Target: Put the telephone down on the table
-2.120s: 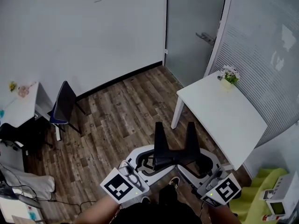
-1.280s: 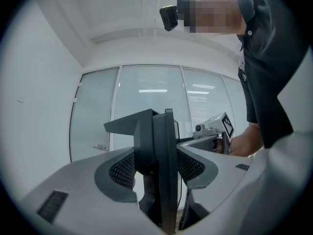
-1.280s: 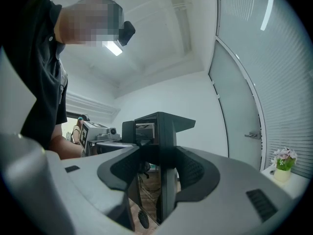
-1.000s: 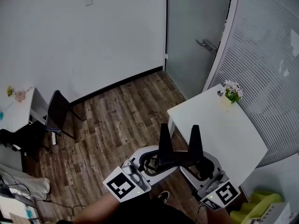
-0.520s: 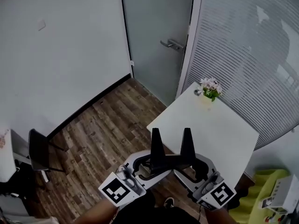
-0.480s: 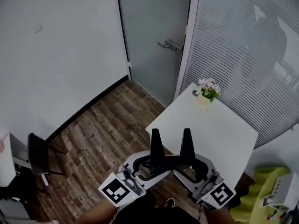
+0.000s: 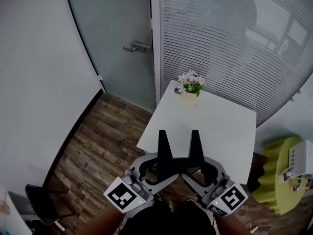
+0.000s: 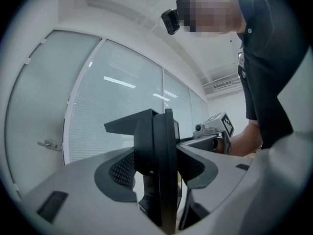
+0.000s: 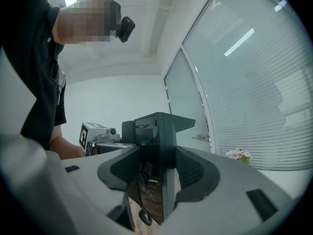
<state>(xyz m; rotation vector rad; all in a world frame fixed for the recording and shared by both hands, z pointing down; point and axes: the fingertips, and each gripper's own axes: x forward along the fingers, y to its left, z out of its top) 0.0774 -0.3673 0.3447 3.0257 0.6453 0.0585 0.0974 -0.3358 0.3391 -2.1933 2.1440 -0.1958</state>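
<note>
The black telephone (image 7: 178,156), a dark body with two upright wedge-shaped ends, hangs in the air just short of the near edge of the white table (image 7: 222,126). My left gripper (image 7: 155,169) is shut on its left side and my right gripper (image 7: 201,169) on its right side. In the left gripper view the telephone (image 8: 157,165) stands edge-on, pinched in my left gripper (image 8: 159,185). The right gripper view shows the telephone's glossy black face (image 9: 154,180) clamped in my right gripper (image 9: 156,177). Both grippers point level.
A small pot of flowers (image 7: 190,84) stands at the table's far end. Behind it are a glass wall with blinds and a grey door with a lever handle (image 7: 137,47). A yellow-green stool (image 7: 279,177) with a white device (image 7: 298,163) is at the right, a black chair (image 7: 41,202) at the lower left.
The view and both grippers have swung to the right with the telephone still held. The white table now lies straight ahead of the telephone instead of off to the right.
</note>
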